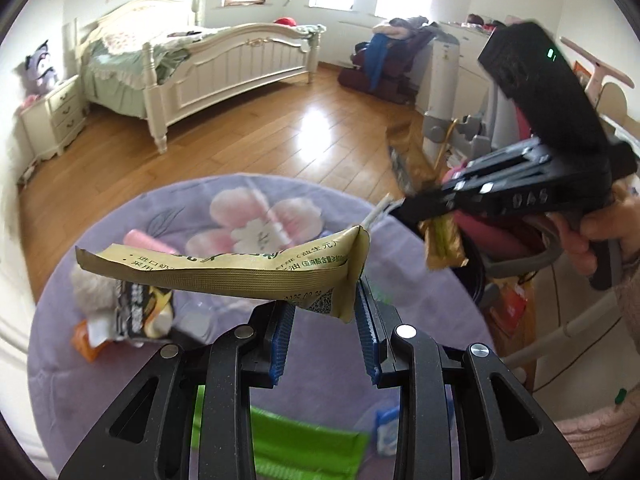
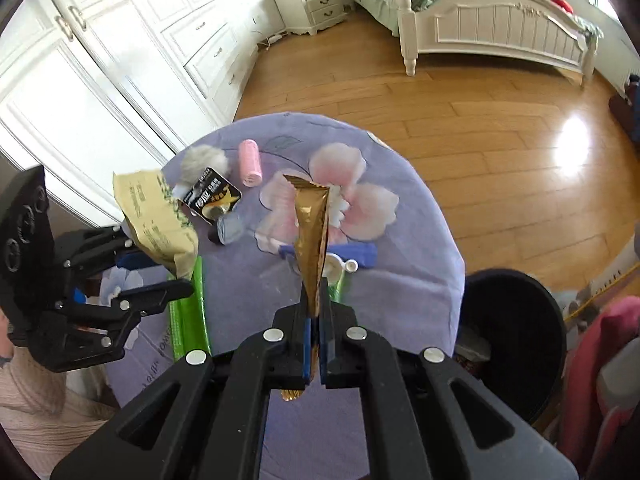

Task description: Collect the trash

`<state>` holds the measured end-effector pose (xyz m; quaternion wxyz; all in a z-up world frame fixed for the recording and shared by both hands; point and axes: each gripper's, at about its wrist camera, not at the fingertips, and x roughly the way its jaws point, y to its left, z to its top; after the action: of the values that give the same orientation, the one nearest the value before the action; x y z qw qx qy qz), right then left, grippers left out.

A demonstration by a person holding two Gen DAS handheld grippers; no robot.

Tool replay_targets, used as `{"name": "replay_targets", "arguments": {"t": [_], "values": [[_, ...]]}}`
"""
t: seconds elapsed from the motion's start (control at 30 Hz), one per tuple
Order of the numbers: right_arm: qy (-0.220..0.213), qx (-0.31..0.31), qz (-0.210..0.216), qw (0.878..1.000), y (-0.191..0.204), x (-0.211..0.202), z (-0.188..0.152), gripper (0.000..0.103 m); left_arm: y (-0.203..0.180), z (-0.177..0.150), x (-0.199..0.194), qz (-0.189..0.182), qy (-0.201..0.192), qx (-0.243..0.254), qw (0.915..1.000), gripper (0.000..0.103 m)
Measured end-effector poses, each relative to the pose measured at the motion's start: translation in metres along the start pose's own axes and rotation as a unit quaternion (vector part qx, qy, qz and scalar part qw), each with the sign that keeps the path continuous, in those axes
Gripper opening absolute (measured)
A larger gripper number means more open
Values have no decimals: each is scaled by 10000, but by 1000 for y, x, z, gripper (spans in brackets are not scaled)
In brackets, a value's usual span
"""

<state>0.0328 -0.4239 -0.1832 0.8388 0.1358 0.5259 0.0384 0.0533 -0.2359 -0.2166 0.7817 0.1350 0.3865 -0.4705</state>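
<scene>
My left gripper (image 1: 326, 304) has its blue pads apart, and a tan printed sachet (image 1: 224, 268) rests across them above the round purple table (image 1: 420, 304). In the right wrist view the same gripper (image 2: 160, 276) carries the tan sachet (image 2: 156, 220) at the left. My right gripper (image 2: 316, 312) is shut on a thin gold foil wrapper (image 2: 312, 232) that stands upright. In the left wrist view the right gripper (image 1: 404, 212) is at the right with the gold wrapper (image 1: 442, 240) hanging from it. A black bin (image 2: 516, 328) stands right of the table.
On the table lie a black snack packet (image 2: 212, 196), a pink roll (image 2: 250, 162), a grey fluffy ball (image 2: 204, 160), a green wrapper (image 2: 190, 316), a blue wrapper (image 2: 360, 254) and a small bottle (image 2: 230, 228). A white bed (image 2: 500, 28) and wardrobe (image 2: 100, 52) stand around the wooden floor.
</scene>
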Motion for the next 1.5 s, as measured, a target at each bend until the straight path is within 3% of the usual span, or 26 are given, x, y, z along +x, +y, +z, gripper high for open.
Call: {"name": "replay_targets", "arguments": {"t": [0.1, 0.2, 0.27, 0.33, 0.43, 0.5, 0.63, 0.83, 0.87, 0.9, 0.93, 1.0, 1.03, 1.07, 1.3, 1.5], "values": [[145, -49, 590, 9981, 1, 4, 3, 3, -5, 5, 0, 105, 2, -7, 9999, 30], [186, -442, 45, 9988, 9, 9, 8, 3, -9, 7, 4, 239, 94, -64, 9996, 30], [207, -266, 521, 9981, 3, 5, 7, 3, -13, 8, 5, 278, 146, -29, 9995, 30], [217, -543, -40, 9983, 2, 2, 2, 4, -19, 12, 8, 302, 178, 47, 9994, 30], [108, -242, 562, 9981, -9, -10, -6, 6, -26, 20, 9, 300, 136, 187, 9993, 30], [35, -462, 43, 9989, -9, -14, -8, 7, -31, 26, 11, 250, 80, 225, 9994, 30], [298, -457, 178, 9984, -14, -6, -14, 7, -35, 31, 11, 263, 24, 206, 9994, 30], [142, -387, 509, 9979, -21, -21, -20, 8, -49, 37, 20, 233, 80, 330, 9992, 30], [269, -405, 515, 9975, -21, -19, -21, 18, -52, 39, 20, 224, 66, 354, 9991, 30], [342, -432, 476, 9973, -20, -14, -23, 43, -52, 41, 20, 207, 48, 359, 9991, 30], [306, -477, 375, 9977, -18, -12, -23, 44, -53, 42, 18, 191, 14, 355, 9992, 30], [349, -482, 431, 9973, -16, -6, -23, 40, -52, 42, 13, 260, -17, 369, 9990, 30], [287, -523, 427, 9973, -14, -5, -22, 31, -52, 42, 13, 295, -11, 366, 9989, 30], [273, -565, 381, 9973, -12, -6, -20, 3, -52, 42, 13, 327, -12, 354, 9988, 30], [361, -762, 1, 9964, -11, -12, -29, 8, -46, 41, 11, 403, -4, 277, 9988, 30], [94, -421, 6, 9991, -29, -19, -45, 3, -47, 39, 19, 345, 85, 292, 9989, 30]]}}
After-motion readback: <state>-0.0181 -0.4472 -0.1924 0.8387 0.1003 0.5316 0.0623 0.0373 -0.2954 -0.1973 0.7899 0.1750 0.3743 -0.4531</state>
